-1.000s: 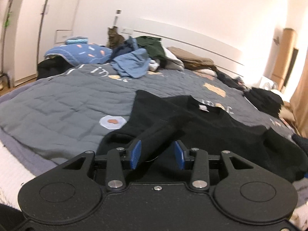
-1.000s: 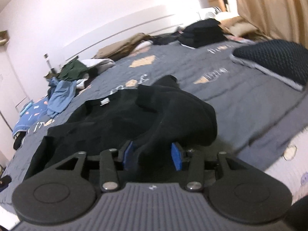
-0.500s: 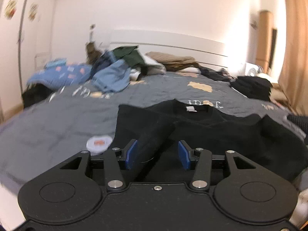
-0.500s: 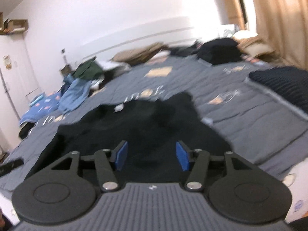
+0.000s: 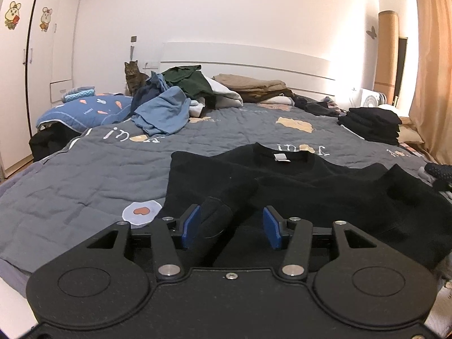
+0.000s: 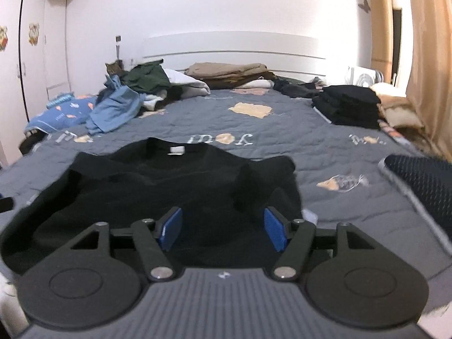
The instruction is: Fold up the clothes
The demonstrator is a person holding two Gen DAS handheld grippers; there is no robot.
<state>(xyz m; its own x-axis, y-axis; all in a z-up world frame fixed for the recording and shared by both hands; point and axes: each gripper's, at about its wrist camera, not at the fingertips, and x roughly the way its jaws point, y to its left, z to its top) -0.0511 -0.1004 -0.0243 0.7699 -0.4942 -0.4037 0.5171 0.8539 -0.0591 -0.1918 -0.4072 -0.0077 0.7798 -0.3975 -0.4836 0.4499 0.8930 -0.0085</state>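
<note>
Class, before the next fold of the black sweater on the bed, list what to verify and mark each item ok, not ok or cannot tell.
1. Left gripper open: ok.
2. Right gripper open: ok.
3. Black sweater lying flat: not ok, its right side is bunched.
4. Collar tag faces up: ok.
5. Sleeve clear of the left gripper: not ok, it lies between the fingers.
6. Cat away from the sweater: ok.
</note>
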